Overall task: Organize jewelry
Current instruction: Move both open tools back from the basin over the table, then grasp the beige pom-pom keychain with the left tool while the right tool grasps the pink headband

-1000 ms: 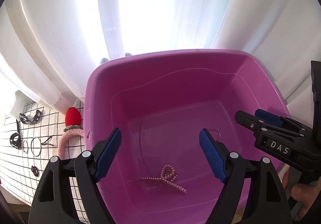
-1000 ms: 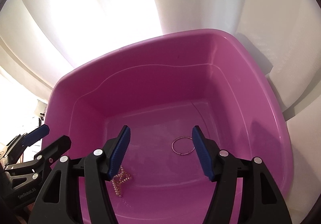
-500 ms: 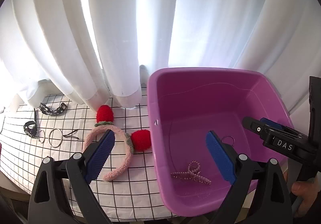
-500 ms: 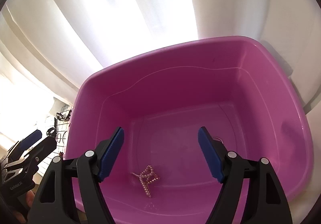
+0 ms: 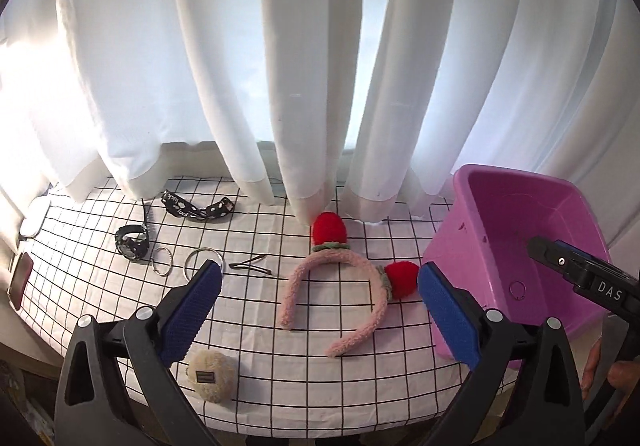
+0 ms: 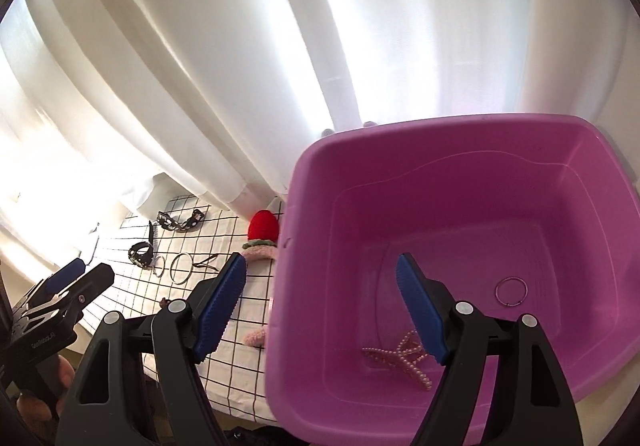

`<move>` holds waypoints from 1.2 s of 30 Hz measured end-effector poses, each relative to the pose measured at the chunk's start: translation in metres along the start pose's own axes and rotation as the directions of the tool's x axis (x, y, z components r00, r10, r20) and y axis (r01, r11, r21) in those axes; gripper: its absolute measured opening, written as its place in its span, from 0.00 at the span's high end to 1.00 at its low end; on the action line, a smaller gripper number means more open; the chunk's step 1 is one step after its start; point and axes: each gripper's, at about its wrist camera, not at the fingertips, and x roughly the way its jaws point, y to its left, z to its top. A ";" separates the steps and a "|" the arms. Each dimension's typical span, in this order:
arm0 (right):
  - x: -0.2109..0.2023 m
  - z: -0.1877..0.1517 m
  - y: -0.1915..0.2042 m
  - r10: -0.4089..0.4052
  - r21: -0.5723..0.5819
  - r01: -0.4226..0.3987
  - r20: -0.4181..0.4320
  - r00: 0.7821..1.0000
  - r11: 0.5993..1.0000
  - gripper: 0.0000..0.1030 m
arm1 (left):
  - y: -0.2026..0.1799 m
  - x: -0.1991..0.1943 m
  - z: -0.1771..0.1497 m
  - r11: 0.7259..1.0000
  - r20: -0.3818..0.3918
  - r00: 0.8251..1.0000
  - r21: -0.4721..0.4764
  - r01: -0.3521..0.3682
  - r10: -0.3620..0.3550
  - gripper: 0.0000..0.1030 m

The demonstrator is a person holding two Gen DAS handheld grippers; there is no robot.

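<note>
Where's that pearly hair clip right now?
The pearl hair clip lies on the floor of the purple tub, near its front wall in the right wrist view, with a thin metal ring lying farther back to its right.

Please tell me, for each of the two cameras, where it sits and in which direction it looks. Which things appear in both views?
Left wrist: sits on the left hand-held gripper, open, above the checked tablecloth, facing the curtain; the pink headband lies ahead; its own fingers show, and the right hand-held gripper at the right edge.
Right wrist: sits on the right hand-held gripper, open, looking down over the purple bin's left wall; a pearl clip lies inside.
Shared: bin, headband, thin ring.
</note>
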 end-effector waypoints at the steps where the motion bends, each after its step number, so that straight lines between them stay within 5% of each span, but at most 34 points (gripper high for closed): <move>1: -0.001 -0.002 0.011 0.003 -0.008 -0.003 0.005 1.000 1.000 0.28 | 0.014 -0.002 -0.001 1.000 0.001 1.000 -0.009 -0.009 0.009 0.06; 10: 0.007 -0.029 0.087 0.008 -0.022 -0.008 0.005 1.000 1.000 0.25 | 0.124 -0.006 -0.023 0.995 -0.031 0.997 -0.069 -0.066 0.064 0.06; 18: 0.024 -0.063 0.133 -0.029 -0.003 0.029 -0.026 0.999 1.000 0.25 | 0.183 0.009 -0.051 0.995 -0.085 0.994 -0.060 -0.076 0.071 0.06; 26: 0.045 -0.102 0.144 -0.078 0.043 0.081 -0.066 0.995 0.996 0.25 | 0.196 0.034 -0.090 1.000 -0.158 0.987 -0.014 -0.025 0.022 0.06; 36: 0.089 -0.136 0.114 -0.093 0.034 0.100 -0.152 0.984 0.994 0.25 | 0.167 0.058 -0.144 0.999 -0.212 0.977 -0.044 -0.008 -0.001 0.06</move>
